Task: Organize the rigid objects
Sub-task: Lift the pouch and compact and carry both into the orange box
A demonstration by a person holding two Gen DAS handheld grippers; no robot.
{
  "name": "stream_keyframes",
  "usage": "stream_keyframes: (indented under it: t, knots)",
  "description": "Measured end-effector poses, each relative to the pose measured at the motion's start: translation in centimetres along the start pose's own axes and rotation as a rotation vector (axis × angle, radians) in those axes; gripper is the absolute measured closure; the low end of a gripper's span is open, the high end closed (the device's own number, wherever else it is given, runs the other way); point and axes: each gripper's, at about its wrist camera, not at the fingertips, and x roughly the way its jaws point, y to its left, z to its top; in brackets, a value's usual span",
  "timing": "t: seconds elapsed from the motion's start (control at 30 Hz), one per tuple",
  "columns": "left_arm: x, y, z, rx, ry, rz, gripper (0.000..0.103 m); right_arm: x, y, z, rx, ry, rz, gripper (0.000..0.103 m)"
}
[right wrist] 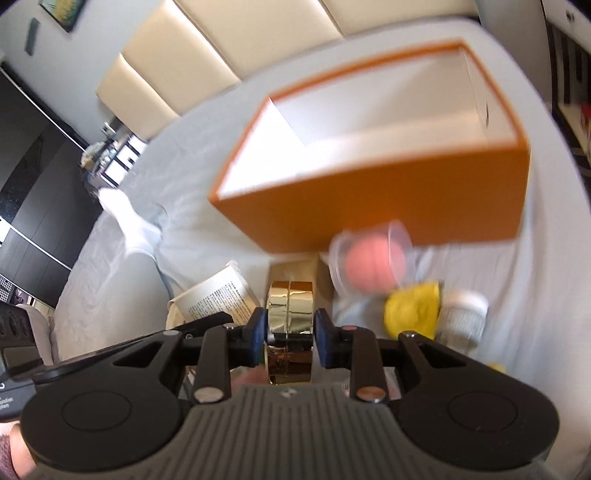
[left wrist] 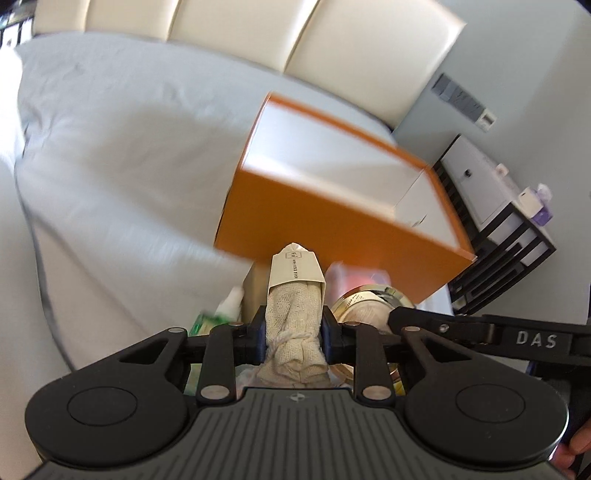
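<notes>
An open orange box (left wrist: pixel 332 218) with a white inside sits on the grey bed; it also shows in the right wrist view (right wrist: pixel 369 195). My left gripper (left wrist: pixel 294 334) is shut on a beige cloth pouch (left wrist: pixel 295 314) with a paper label, just in front of the box. My right gripper (right wrist: pixel 290 332) is shut on a round gold tin (right wrist: pixel 290 314) held on edge. The gold tin (left wrist: pixel 364 299) and the right gripper's arm (left wrist: pixel 480 328) show beside the pouch in the left wrist view.
In front of the box lie a clear jar with a pink ball (right wrist: pixel 369 262), a yellow object (right wrist: pixel 413 310), a white jar (right wrist: pixel 463 314), a printed carton (right wrist: pixel 218 299) and a small brown box (right wrist: pixel 295 273). A black-and-white nightstand (left wrist: pixel 491 221) stands right of the bed. A padded headboard (left wrist: pixel 258 29) is behind.
</notes>
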Motion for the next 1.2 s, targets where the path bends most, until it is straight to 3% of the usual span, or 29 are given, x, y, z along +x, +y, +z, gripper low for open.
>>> stream_keyframes:
  t: [0.33,0.53,0.7,0.9,1.07,1.2]
  knots:
    - [-2.0,-2.9,6.7,0.085,-0.144,-0.084,0.073,-6.7,4.6,8.3,-0.256,-0.158,0.019,0.076]
    - [0.3,-3.3,11.8,0.061,-0.172,-0.133,0.074,-5.7,5.1,14.8,-0.314,-0.205,-0.019,0.076]
    - [7.4,-2.2,14.2,0.009,-0.038,-0.111,0.074,0.5,2.1,19.0,-0.24,-0.132,-0.066,0.076]
    - [15.7,-0.7,13.9,0.013,0.251,-0.153,0.074,8.4,-2.1,20.0,-0.142,0.05,-0.138,0.076]
    - [18.5,-1.9,13.8,0.105,0.424,-0.148,0.073,11.4,-4.0,20.4,-0.109,0.156,-0.157,0.076]
    - [19.6,-3.4,13.4,0.191,0.503,-0.102,0.073,12.4,-5.0,20.5,-0.088,0.205,-0.158,0.076]
